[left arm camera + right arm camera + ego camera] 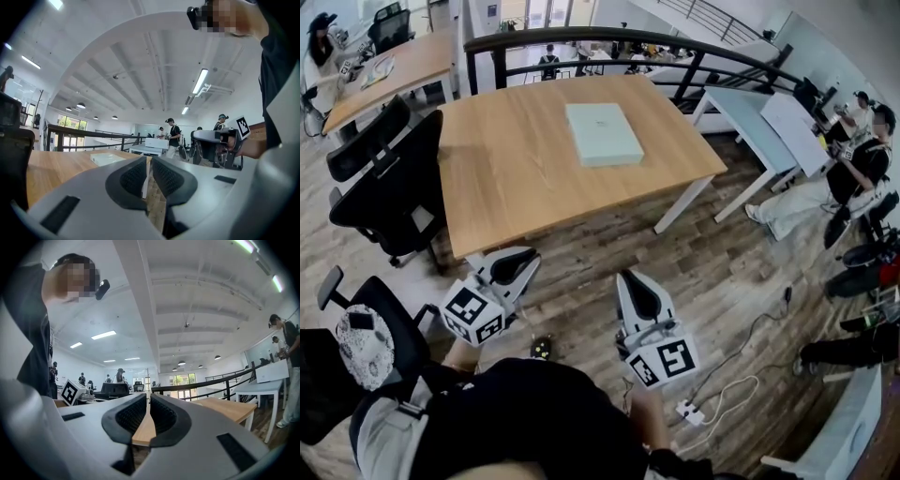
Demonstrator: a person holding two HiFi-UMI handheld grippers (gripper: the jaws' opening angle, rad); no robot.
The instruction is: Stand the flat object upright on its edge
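Left gripper (523, 260) and right gripper (633, 284), both clenched empty, face the box (604, 133) lying flat at twelve o'clock, well apart.

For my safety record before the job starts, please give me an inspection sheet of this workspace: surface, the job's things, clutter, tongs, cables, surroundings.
Surface: wooden table, carrying only the box.
Job's things: pale flat box lies flat toward the table's far side; not yet on its edge.
Clutter: nothing seen on the table.
Tongs: left tongs and right tongs are both shut and empty, held over the floor, short of the table.
Cables: white cable and power strip lie on the floor at right; black cable beyond them.
Surroundings: black chairs at left, railing behind the table, seated person at right.
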